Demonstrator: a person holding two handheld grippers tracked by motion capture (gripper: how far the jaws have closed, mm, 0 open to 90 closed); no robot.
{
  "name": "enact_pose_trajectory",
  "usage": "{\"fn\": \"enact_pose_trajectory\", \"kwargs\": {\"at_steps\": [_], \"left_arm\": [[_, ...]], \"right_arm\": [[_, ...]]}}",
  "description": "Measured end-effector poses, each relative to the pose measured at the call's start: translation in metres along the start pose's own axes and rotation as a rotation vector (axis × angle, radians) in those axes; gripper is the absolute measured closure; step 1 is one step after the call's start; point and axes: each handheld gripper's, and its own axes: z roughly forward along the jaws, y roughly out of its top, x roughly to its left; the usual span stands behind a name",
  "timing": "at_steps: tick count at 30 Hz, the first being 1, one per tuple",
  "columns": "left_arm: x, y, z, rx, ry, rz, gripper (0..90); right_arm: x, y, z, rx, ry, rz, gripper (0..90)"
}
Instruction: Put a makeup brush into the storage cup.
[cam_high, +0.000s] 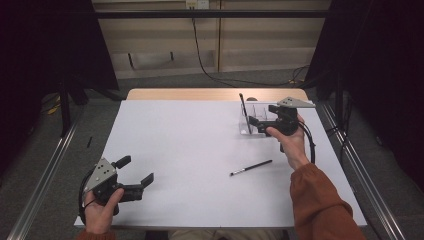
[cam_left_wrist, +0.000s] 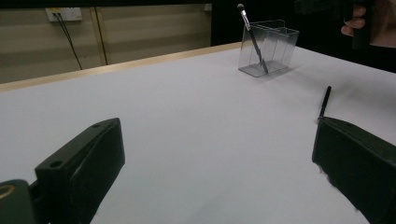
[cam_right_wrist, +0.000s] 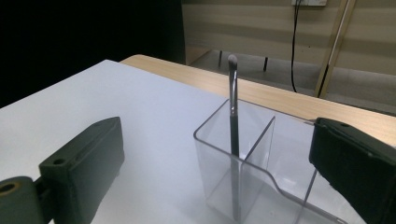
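A clear plastic holder (cam_high: 260, 111) with dividers stands at the table's far right. One black makeup brush (cam_high: 244, 112) stands upright in its left compartment, bristles up. A second black brush (cam_high: 251, 168) lies flat on the white table, nearer the person. My right gripper (cam_high: 256, 120) hovers right beside the holder, open; in the right gripper view the holder (cam_right_wrist: 252, 154) and the standing brush (cam_right_wrist: 233, 116) sit between the wide jaws, untouched. My left gripper (cam_high: 136, 170) rests open at the near left corner, with nothing in it. The left gripper view shows the holder (cam_left_wrist: 275, 46) and the lying brush (cam_left_wrist: 324, 100).
The white table top (cam_high: 190, 145) ends in a wooden strip (cam_high: 200, 94) at its far edge. Metal rails (cam_high: 50, 165) run along both sides of the table. A cable hangs down the back wall (cam_high: 197, 45). The person's orange sleeve (cam_high: 320, 200) reaches in at the bottom right.
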Motion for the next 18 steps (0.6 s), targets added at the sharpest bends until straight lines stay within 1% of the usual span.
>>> {"fn": "enact_pose_trajectory", "kwargs": {"at_steps": [2,4,7,8,10,12,13,14,16,18], "left_arm": [[0.000,0.000,0.000,0.000,0.001,-0.003,2.4],[0.000,0.000,0.000,0.001,0.001,-0.002,2.4],[0.000,0.000,0.000,0.000,0.002,0.000,2.4],[0.000,0.000,0.000,0.000,0.002,-0.002,2.4],[0.000,0.000,0.000,-0.002,0.002,-0.002,2.4],[0.000,0.000,-0.001,-0.003,0.003,-0.004,2.4],[0.000,0.000,-0.001,-0.007,0.004,-0.010,2.4],[0.001,0.000,-0.001,-0.009,0.006,-0.010,2.4],[0.001,0.001,-0.002,-0.012,0.007,-0.009,2.4],[0.002,0.001,-0.003,-0.012,0.008,-0.002,2.4]], "right_arm": [[0.000,-0.002,-0.004,-0.001,0.014,0.003,0.8],[0.002,-0.003,-0.007,0.005,0.010,-0.003,2.0],[0.003,-0.005,-0.012,-0.005,0.007,0.013,2.6],[0.003,-0.006,-0.013,-0.007,-0.002,0.010,3.3],[0.004,-0.009,-0.015,-0.011,0.002,0.013,2.7],[0.005,-0.011,-0.018,-0.013,0.016,0.009,2.7],[0.006,-0.012,-0.020,-0.014,0.010,-0.001,3.4],[0.007,-0.014,-0.022,-0.019,0.011,0.001,3.3],[0.009,-0.016,-0.027,-0.024,0.017,-0.001,2.8],[0.010,-0.018,-0.031,-0.022,0.008,-0.012,2.7]]}}
